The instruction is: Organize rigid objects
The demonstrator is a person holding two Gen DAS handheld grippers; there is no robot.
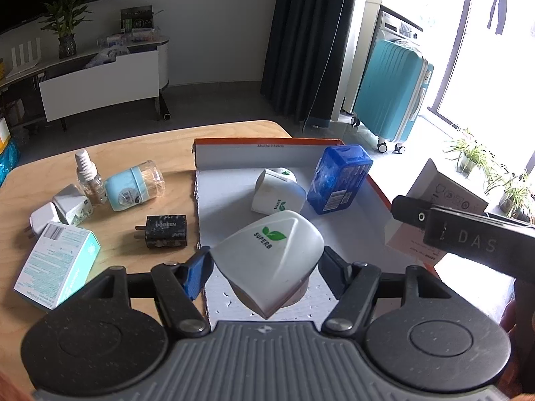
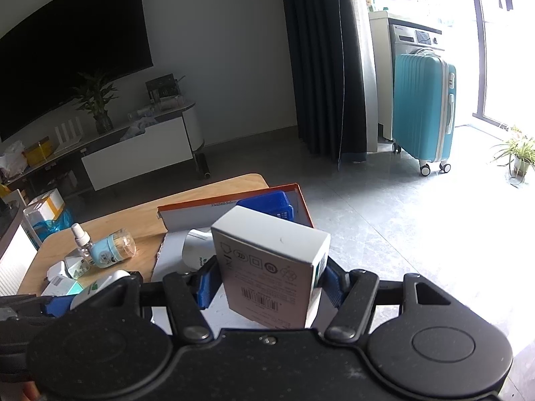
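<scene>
A white SUPERB device [image 1: 272,257] is grasped between the jaws of the left gripper [image 1: 267,267] and held over the shallow cardboard tray [image 1: 334,142]. A white carton [image 2: 271,267] is clamped in the right gripper [image 2: 271,284], also above the tray. Inside the tray a second white device [image 1: 277,190] and a blue box [image 1: 339,178] are seen. On the worktop [image 1: 140,147] a black charger [image 1: 165,235], a spray bottle [image 1: 88,177] and a teal box [image 1: 58,264] are left.

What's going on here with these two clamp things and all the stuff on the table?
A person is sorting small items into an orange-edged box lid. The left gripper holds a white plug-in device over the lid; the right gripper holds a white carton. A blue box is already inside; chargers and bottles wait on the table.
</scene>
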